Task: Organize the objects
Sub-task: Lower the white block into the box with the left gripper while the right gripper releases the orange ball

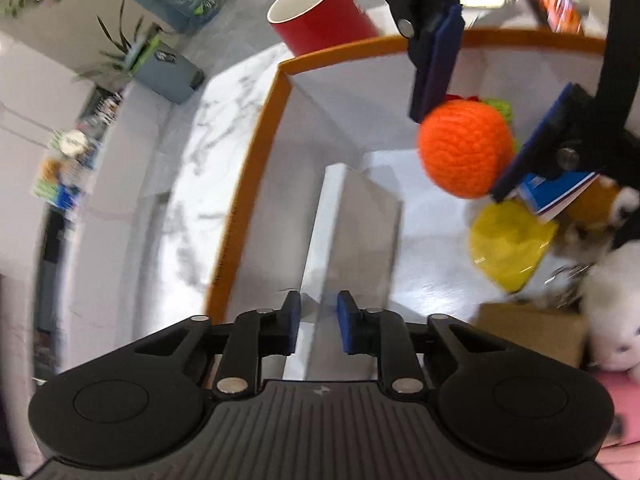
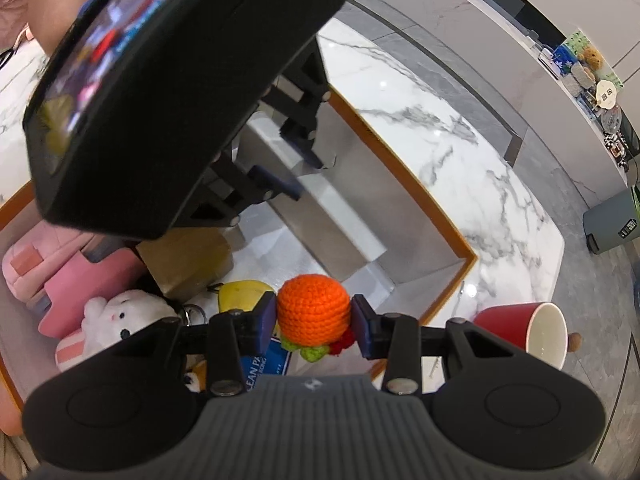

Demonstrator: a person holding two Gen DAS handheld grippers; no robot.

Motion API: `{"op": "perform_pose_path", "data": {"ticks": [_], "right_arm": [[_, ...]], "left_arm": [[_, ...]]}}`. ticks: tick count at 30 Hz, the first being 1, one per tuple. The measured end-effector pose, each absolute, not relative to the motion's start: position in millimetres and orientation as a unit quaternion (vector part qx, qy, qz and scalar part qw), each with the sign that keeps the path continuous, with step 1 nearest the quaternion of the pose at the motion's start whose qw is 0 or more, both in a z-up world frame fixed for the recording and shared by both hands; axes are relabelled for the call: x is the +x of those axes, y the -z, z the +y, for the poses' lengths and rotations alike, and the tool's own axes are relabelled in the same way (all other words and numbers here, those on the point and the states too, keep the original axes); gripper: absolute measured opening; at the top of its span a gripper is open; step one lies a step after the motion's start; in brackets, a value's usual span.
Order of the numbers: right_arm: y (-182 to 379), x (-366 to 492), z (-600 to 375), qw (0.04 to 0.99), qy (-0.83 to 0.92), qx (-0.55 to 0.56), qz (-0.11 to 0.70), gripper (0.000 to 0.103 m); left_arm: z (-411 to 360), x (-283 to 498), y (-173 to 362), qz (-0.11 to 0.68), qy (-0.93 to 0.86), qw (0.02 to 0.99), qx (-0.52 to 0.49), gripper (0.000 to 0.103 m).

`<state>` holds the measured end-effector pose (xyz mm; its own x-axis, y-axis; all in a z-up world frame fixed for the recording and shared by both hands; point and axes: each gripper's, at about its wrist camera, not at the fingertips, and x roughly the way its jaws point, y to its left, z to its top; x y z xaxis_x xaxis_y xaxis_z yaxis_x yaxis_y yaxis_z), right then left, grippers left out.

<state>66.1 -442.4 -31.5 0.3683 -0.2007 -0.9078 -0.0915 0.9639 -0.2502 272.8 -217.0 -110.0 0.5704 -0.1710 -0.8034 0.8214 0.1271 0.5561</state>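
My right gripper [image 2: 314, 316] is shut on an orange crocheted ball [image 2: 313, 310] with green leaves and a red bit underneath. It hangs over the inside of a white bin with an orange rim [image 2: 420, 192]. The left wrist view shows the same ball [image 1: 466, 152] between the right gripper's [image 1: 466, 148] blue pads. My left gripper [image 1: 319, 310] has its pads close together with nothing between them, just above a long white box [image 1: 352, 216] lying in the bin [image 1: 256, 152]. In the right wrist view the left gripper [image 2: 296, 170] hovers over that box [image 2: 332, 220].
A red mug [image 1: 324, 20] [image 2: 516, 328] stands outside the bin on the marble top. Inside the bin lie a yellow item [image 1: 508, 244], a blue card [image 1: 552, 192], a brown carton [image 2: 188, 260], a white plush bunny [image 2: 116, 316] and a pink item [image 2: 80, 276].
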Motion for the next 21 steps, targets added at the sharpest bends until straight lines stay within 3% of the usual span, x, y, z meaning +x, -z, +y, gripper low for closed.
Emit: {"op": "perform_pose_path", "data": {"ticks": [7, 21], "right_arm": [[49.6, 79.2, -442.7, 0.813, 0.023, -0.134, 0.566, 0.042], [81.7, 99.1, -444.3, 0.766, 0.040, -0.169, 0.619, 0.043]], "left_arm": [[-214.8, 263.7, 113.0, 0.282, 0.368, 0.673, 0.577, 0.022], [-191.5, 239.6, 88.1, 0.290, 0.396, 0.714, 0.500, 0.029]]}}
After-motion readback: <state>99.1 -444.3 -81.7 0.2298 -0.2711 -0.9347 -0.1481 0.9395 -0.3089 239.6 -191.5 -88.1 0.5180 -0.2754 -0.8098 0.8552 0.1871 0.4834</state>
